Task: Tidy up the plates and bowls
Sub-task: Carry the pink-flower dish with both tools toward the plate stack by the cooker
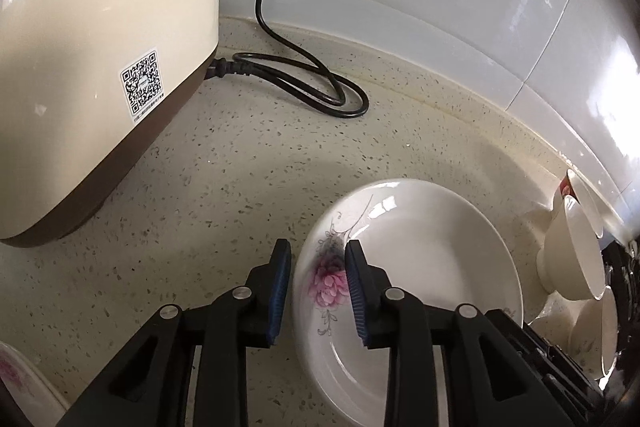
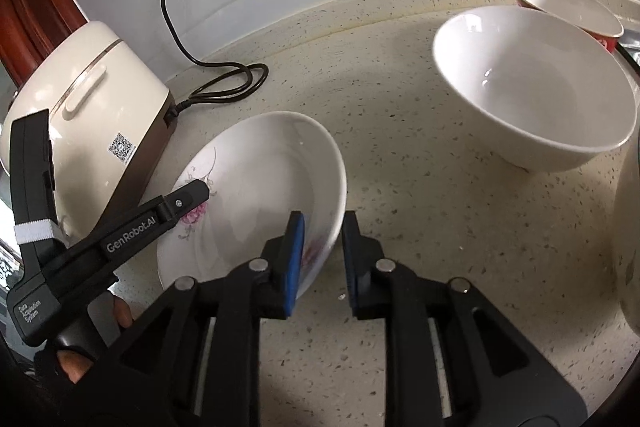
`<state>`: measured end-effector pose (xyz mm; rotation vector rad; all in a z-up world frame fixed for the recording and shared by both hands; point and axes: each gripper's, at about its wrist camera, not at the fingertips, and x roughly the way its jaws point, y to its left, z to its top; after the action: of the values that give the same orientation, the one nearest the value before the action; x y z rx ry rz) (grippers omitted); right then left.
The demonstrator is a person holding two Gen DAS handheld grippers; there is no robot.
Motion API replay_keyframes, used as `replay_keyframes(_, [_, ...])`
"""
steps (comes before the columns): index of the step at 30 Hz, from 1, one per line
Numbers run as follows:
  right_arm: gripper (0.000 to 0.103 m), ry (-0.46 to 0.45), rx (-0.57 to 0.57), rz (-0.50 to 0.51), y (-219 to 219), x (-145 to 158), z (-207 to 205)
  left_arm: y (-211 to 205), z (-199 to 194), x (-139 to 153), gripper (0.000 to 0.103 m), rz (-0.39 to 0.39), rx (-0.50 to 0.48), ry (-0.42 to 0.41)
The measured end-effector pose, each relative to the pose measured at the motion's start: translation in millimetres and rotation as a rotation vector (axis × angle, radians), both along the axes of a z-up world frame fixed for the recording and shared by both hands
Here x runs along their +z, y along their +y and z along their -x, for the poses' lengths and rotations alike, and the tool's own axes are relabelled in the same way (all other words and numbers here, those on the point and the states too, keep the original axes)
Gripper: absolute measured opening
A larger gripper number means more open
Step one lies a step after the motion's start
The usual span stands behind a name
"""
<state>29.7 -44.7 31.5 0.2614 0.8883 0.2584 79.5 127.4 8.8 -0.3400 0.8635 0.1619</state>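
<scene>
A white deep plate with a pink flower (image 1: 420, 259) (image 2: 260, 187) lies on the speckled counter (image 1: 240, 179). My left gripper (image 1: 318, 291) straddles its left rim, one blue pad outside and one over the flower, with a gap showing; nothing is pressed. In the right wrist view one left finger (image 2: 192, 193) rests over the flower side. My right gripper (image 2: 320, 255) straddles the plate's near right rim in the same way, standing open. A large white bowl (image 2: 532, 87) stands to the right, with a red-sided bowl (image 2: 568, 7) behind it.
A cream rice cooker (image 1: 100, 67) (image 2: 88, 107) stands at the left, its black cord (image 1: 304, 83) looped on the counter by the tiled wall. Another flowered plate's edge (image 1: 16, 379) shows bottom left. A cream vessel (image 2: 628, 247) fills the right edge. A person's hand (image 2: 120, 311) holds the left gripper.
</scene>
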Motion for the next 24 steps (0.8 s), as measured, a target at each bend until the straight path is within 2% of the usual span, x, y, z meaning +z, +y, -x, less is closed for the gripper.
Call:
replay_keyframes(10, [0.023,0.000,0.012,-0.006,-4,1,1,6,-1,-2,0.032,0.000,0.010,-0.009])
replay_keyframes(12, [0.023,-0.003,0.019,-0.002,-5,1,1,3,1,-1,0.033,-0.021,-0.002,-0.012])
replay_keyframes(16, [0.019,-0.014,0.022,0.024,-2,2,2,0,3,0,0.025,-0.028,-0.002,-0.020])
replay_keyframes(21, [0.017,-0.006,-0.003,0.007,-9,3,0,-11,9,2,0.018,-0.097,-0.002,-0.046])
replay_keyframes(24, [0.017,-0.027,0.008,-0.017,-11,9,3,-6,20,1,0.017,-0.060,0.024,-0.059])
